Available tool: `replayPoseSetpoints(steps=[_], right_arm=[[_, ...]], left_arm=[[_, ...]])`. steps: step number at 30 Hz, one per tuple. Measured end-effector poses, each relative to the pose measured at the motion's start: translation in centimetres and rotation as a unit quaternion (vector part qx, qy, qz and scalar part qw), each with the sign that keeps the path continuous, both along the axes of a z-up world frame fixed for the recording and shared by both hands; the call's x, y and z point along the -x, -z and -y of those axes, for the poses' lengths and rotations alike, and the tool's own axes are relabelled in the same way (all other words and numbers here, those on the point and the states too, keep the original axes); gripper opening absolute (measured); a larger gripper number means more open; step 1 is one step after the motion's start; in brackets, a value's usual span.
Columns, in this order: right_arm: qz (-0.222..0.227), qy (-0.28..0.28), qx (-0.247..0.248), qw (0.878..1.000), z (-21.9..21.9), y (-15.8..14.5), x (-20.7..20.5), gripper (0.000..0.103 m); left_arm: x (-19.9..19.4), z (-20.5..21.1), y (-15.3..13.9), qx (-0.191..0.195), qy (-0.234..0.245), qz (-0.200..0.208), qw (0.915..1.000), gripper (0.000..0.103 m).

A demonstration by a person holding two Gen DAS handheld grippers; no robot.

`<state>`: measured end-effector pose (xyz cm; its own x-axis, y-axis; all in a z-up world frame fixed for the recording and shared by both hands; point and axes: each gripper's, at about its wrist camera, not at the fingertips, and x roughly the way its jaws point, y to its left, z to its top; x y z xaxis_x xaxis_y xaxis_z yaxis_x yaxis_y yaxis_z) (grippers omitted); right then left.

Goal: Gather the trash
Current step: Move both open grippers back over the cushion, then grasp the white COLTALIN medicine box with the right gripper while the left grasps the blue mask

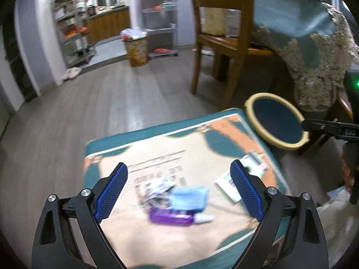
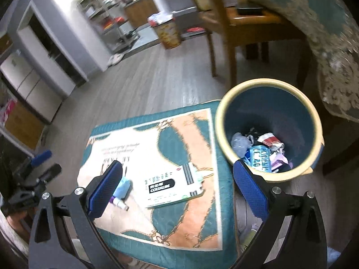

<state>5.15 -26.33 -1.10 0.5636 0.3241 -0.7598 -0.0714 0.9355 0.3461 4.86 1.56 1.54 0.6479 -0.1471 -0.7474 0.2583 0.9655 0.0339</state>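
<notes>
A patterned teal and peach mat (image 1: 157, 157) lies on the floor. On it lie a crumpled wrapper (image 1: 157, 190), a light blue packet (image 1: 190, 196), a purple tube (image 1: 170, 217) and a white flat box (image 2: 172, 188). A round bin (image 2: 269, 103) with a yellow rim stands at the mat's right; it holds several pieces of trash (image 2: 262, 152). My left gripper (image 1: 179, 192) is open and empty above the blue packet and tube. My right gripper (image 2: 177, 190) is open and empty above the white box, next to the bin.
A wooden chair (image 1: 219, 33) and a table with a teal lace-edged cloth (image 1: 314, 33) stand behind the bin. A second, patterned bin (image 1: 136, 49) full of rubbish and metal shelves (image 1: 71, 27) stand far back on the wood floor.
</notes>
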Motion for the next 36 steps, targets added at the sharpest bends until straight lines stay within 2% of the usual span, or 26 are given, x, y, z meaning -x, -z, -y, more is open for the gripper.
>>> replayPoseSetpoints(steps=[4, 11, 14, 17, 20, 26, 31, 33, 36], right_arm=[[-0.005, -0.009, 0.006, 1.000, -1.2, 0.7, -0.3, 0.097], [-0.016, -0.016, 0.030, 0.999, -2.0, 1.8, -0.6, 0.097], [-0.021, -0.011, 0.024, 0.999, -2.1, 2.2, -0.9, 0.097], [-0.024, -0.015, 0.026, 0.999, -2.5, 2.6, -1.1, 0.097], [-0.027, -0.023, 0.044, 0.998, -3.1, 3.2, -1.2, 0.097], [-0.037, -0.038, 0.084, 0.995, -3.7, 4.8, -1.7, 0.097], [-0.052, -0.065, 0.115, 0.990, -4.7, 6.8, -2.1, 0.097], [-0.061, -0.084, 0.119, 0.987, -5.5, 7.8, -2.0, 0.096], [-0.083, -0.072, 0.118, 0.987, -5.6, 8.9, -2.2, 0.096]], left_arm=[[0.6, -3.5, 1.1, 0.015, -0.037, -0.010, 0.9992, 0.092], [0.7, -6.3, 3.4, -0.021, -0.058, -0.030, 0.9977, 0.092], [0.7, -6.5, 3.9, -0.038, -0.057, -0.028, 0.9973, 0.092], [0.6, -6.3, 4.3, -0.032, -0.056, -0.032, 0.9974, 0.092], [0.6, -5.9, 4.6, -0.026, -0.050, -0.035, 0.9978, 0.092], [0.2, -5.7, 5.7, -0.039, -0.054, -0.047, 0.9967, 0.092], [-0.2, -6.4, 6.4, -0.023, -0.072, -0.066, 0.9949, 0.092], [-0.3, -6.4, 6.6, -0.026, -0.075, -0.069, 0.9944, 0.092], [-0.5, -6.5, 7.0, -0.023, -0.080, -0.077, 0.9936, 0.092]])
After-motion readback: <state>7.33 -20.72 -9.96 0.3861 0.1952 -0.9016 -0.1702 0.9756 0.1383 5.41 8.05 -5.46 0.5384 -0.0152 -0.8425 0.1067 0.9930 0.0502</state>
